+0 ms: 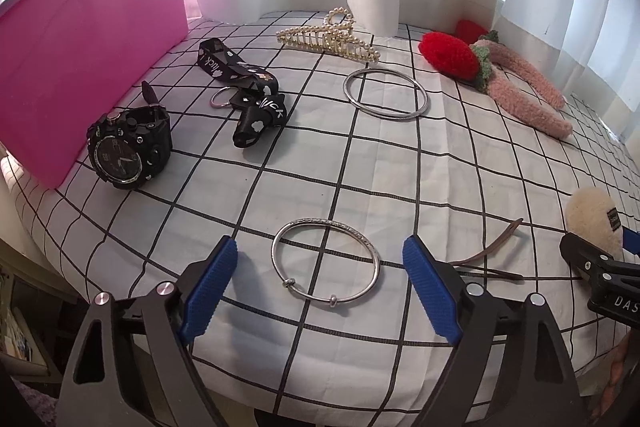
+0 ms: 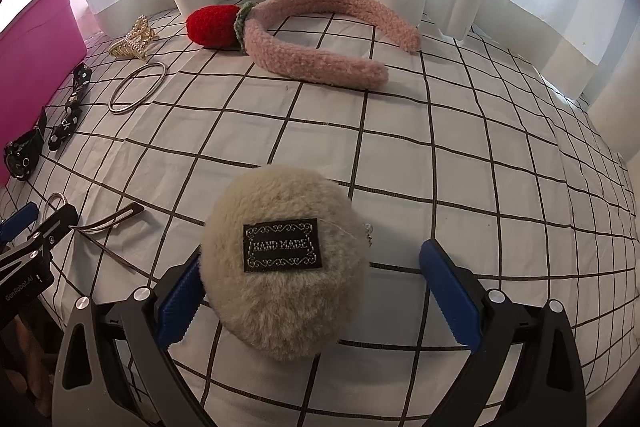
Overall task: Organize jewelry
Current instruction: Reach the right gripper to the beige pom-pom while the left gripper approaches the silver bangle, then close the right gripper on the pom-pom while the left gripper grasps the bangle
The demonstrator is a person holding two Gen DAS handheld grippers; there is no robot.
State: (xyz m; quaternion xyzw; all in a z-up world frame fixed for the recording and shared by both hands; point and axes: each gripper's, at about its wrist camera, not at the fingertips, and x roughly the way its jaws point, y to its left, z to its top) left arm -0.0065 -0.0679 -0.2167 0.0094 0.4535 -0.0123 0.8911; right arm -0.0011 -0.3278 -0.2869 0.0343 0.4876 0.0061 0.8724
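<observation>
The left hand-held gripper [image 1: 320, 291] is shown wide open around a silver beaded bangle [image 1: 326, 261] lying on the checked cloth [image 1: 400, 163]. The right hand-held gripper [image 2: 316, 291], likewise open, flanks a round beige fluffy pouch [image 2: 284, 267]; only one finger appears to touch it.

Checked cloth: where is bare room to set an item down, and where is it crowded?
Bare cloth lies between the headband and the puff, and on to the right edge. Another patch lies between the far ring and the near bangle. It is crowded beside the pink bin: watch, strap, claw clip.
</observation>
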